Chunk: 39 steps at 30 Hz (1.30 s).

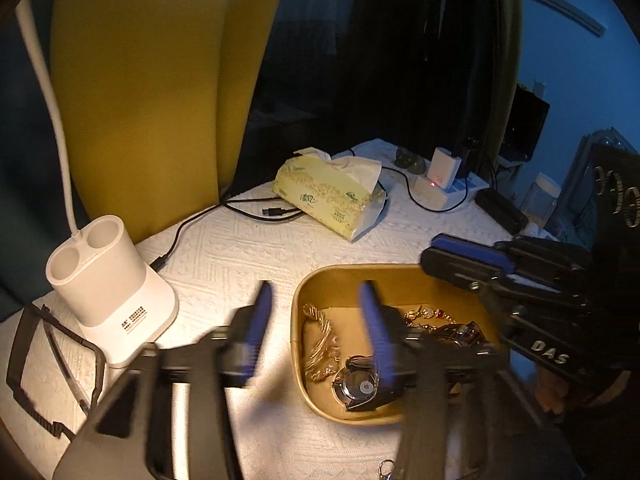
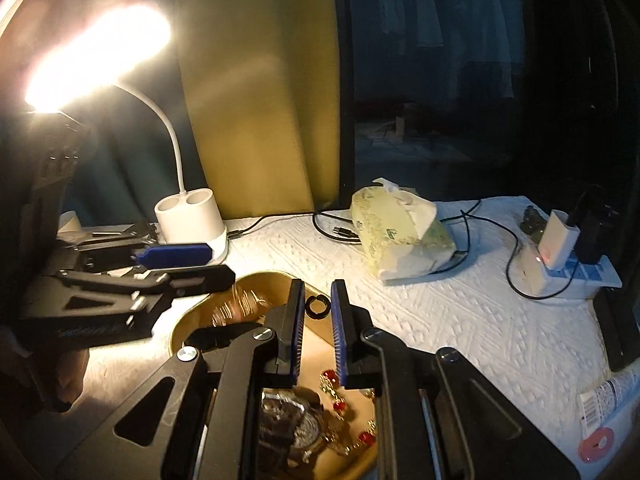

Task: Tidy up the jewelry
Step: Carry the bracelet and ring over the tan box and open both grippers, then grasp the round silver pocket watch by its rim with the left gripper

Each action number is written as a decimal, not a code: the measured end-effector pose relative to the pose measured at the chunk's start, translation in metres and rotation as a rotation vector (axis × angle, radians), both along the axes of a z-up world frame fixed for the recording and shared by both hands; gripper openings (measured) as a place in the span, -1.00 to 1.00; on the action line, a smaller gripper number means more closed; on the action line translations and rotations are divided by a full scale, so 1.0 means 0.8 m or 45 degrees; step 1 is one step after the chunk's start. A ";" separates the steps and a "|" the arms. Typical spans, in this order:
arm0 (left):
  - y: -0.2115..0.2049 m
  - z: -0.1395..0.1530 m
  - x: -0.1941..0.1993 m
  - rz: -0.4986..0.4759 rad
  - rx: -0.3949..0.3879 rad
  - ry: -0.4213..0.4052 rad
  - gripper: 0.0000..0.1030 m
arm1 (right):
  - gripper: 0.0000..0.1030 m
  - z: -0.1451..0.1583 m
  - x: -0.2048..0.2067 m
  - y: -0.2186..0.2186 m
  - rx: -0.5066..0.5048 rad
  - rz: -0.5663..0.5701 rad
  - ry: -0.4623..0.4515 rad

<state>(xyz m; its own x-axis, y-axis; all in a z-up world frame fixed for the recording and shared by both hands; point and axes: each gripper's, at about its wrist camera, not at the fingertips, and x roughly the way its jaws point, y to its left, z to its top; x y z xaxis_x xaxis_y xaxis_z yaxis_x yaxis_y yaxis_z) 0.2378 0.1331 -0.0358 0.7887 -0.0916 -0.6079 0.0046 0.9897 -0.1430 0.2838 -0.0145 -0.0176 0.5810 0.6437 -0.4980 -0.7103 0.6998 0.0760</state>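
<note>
A gold tray [image 1: 340, 276] sits on the white cloth and holds a gold chain [image 1: 320, 344], a watch [image 1: 360, 384] and a bracelet with red stones [image 1: 428, 316]. My left gripper [image 1: 318, 330] hangs over the tray's left part, open, with nothing between its blue pads. From the right, my right gripper [image 1: 430, 250] reaches over the tray's far rim. In the right wrist view, my right gripper [image 2: 318, 316] is shut on a small black ring [image 2: 318, 307] at its fingertips, above the tray [image 2: 256, 280]. The left gripper [image 2: 222, 265] enters from the left, above a blurred gold chain [image 2: 240, 304].
A white lamp base [image 1: 108, 280] stands left of the tray, with black glasses [image 1: 48, 360] beside it. A tissue pack [image 1: 332, 196], black cables [image 1: 248, 208] and a charger block [image 1: 440, 176] lie behind. A tube [image 2: 608, 400] lies at the right edge.
</note>
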 end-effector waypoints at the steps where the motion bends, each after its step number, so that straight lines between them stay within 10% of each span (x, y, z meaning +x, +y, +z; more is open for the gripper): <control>1: 0.001 0.002 -0.001 0.003 -0.003 -0.004 0.10 | -0.76 -0.001 0.001 0.002 0.001 0.008 0.007; 13: -0.003 0.020 -0.027 0.014 0.001 -0.029 0.12 | -0.08 0.007 -0.009 -0.016 0.014 -0.036 0.020; 39: -0.056 -0.024 -0.140 0.022 -0.002 0.112 0.13 | -0.03 -0.018 -0.112 -0.128 -0.020 -0.188 0.122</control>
<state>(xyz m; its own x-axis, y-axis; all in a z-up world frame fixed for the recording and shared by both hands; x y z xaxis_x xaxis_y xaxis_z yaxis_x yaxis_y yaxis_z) 0.1257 0.0883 -0.0549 0.7337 -0.0796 -0.6748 -0.0250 0.9893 -0.1439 0.1944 -0.1170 -0.0321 0.6182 0.5465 -0.5649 -0.5898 0.7976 0.1262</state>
